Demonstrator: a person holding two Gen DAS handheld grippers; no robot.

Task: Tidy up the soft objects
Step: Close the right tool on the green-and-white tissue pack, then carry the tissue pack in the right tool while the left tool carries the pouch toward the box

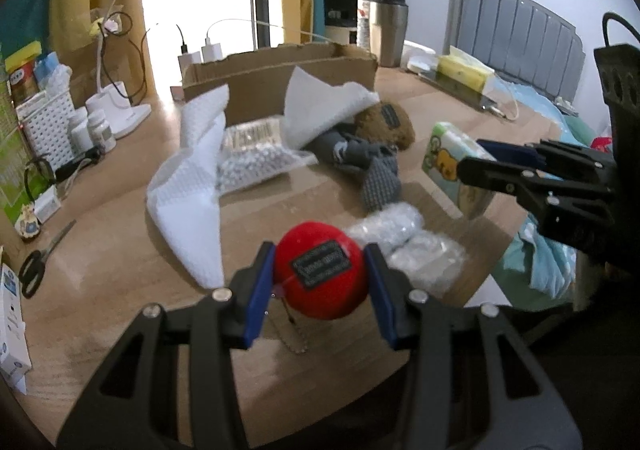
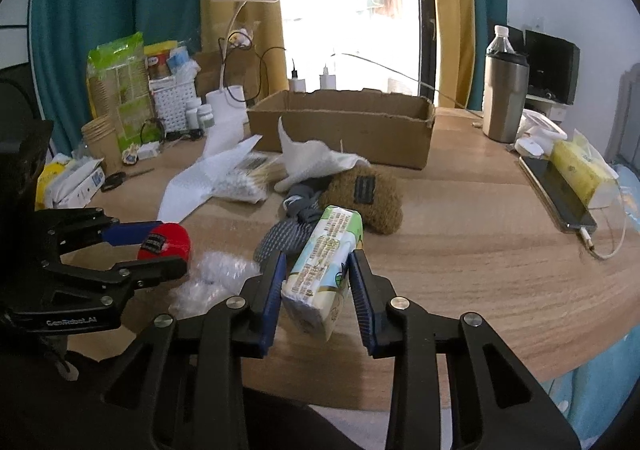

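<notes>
A red plush ball with a black label sits between the blue pads of my left gripper, which is shut on it just above the wooden table. My right gripper is shut on a green-and-white tissue pack, held tilted over the table. From the left wrist view the right gripper holds the tissue pack at the right. A brown plush toy, grey socks and white cloths lie in front of an open cardboard box.
Crumpled bubble wrap lies just beyond the red ball. Scissors, a desk lamp base and bottles crowd the left side. A steel tumbler, a phone and a yellow tissue pack stand at the right.
</notes>
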